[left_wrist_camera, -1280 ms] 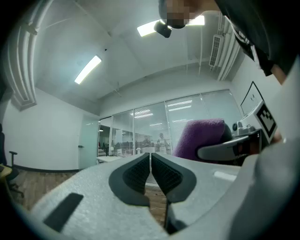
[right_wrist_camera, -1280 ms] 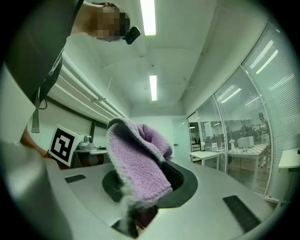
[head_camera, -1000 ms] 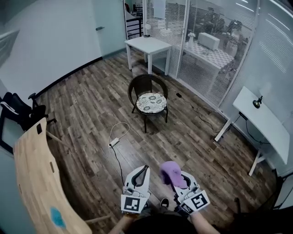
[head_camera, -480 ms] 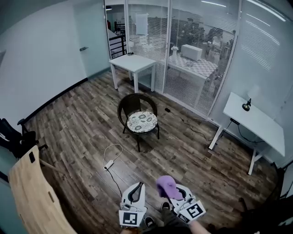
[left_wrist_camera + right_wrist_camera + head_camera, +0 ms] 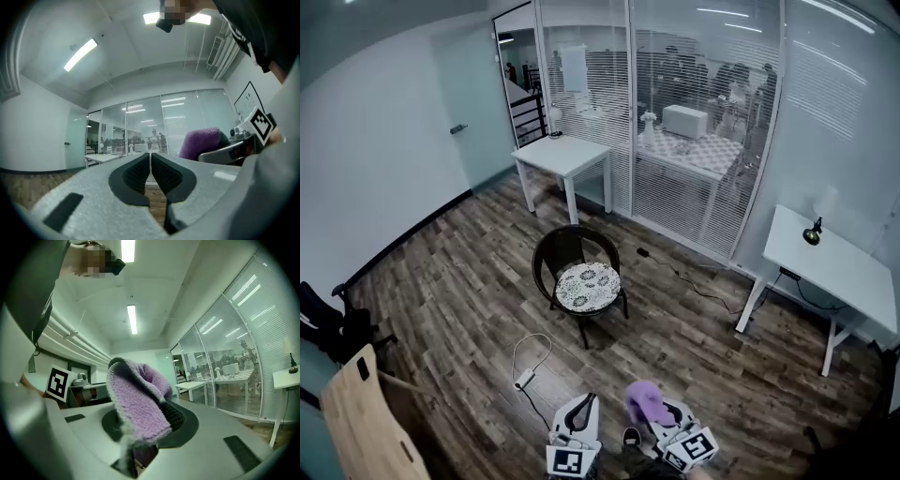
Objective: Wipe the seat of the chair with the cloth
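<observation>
Mid-room, the chair seat (image 5: 588, 286) is sitting well apart from the person; right gripper (image 5: 659, 413) fingers are clenching the purple cloth (image 5: 646, 399), w/ left gripper (image 5: 580, 409) fingers closed, empty. Risk: bunched cloth slipping en route.

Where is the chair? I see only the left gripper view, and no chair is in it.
Observer: In the head view, the wicker chair stands ahead on the wood floor, probably out of reach from here.
Operator: Is the purple cloth truly gripped?
Observer: Yes, the right gripper is shut on the purple cloth.
Operator: Does anything lie on my way?
Observer: A white cable lies on the wood floor between you and the wicker chair.
</observation>
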Demonstrator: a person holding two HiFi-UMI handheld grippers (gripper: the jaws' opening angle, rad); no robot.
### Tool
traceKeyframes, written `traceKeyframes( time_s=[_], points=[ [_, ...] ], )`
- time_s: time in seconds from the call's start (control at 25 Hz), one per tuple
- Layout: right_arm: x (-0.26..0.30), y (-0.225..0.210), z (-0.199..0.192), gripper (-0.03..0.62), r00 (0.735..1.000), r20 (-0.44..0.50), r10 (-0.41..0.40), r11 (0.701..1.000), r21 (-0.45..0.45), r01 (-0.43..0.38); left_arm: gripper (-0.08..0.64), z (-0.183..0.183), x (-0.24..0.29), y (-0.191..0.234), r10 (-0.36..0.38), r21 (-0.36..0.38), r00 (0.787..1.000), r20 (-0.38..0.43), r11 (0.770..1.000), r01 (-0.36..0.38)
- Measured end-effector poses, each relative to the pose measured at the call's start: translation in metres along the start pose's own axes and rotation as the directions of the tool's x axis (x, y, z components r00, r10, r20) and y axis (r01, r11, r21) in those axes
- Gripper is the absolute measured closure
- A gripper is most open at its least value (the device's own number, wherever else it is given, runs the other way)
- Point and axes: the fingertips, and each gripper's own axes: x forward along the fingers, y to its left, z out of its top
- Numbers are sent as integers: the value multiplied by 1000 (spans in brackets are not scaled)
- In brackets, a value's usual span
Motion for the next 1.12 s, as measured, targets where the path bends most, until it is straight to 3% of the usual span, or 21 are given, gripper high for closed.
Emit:
traceKeyframes(
  time_s=[0.28,0.68,0.92,1.12],
  points=[
    [85,-73,13,515,995,-9,98,995,3,-98,534,0,83,51,71,19,997,-35,997,-70],
    [212,-124,-3,515,971,-106,214,977,6,-215,534,-50,154,144,206,-58,974,-96,976,-212],
    [314,-170,-3,514,969,-158,188,982,-1,-190,534,-74,229,223,205,-89,976,-77,973,-212],
    [397,-207,12,514,963,-213,164,985,-23,-173,534,-84,297,299,159,-91,986,-51,982,-163]
  ],
)
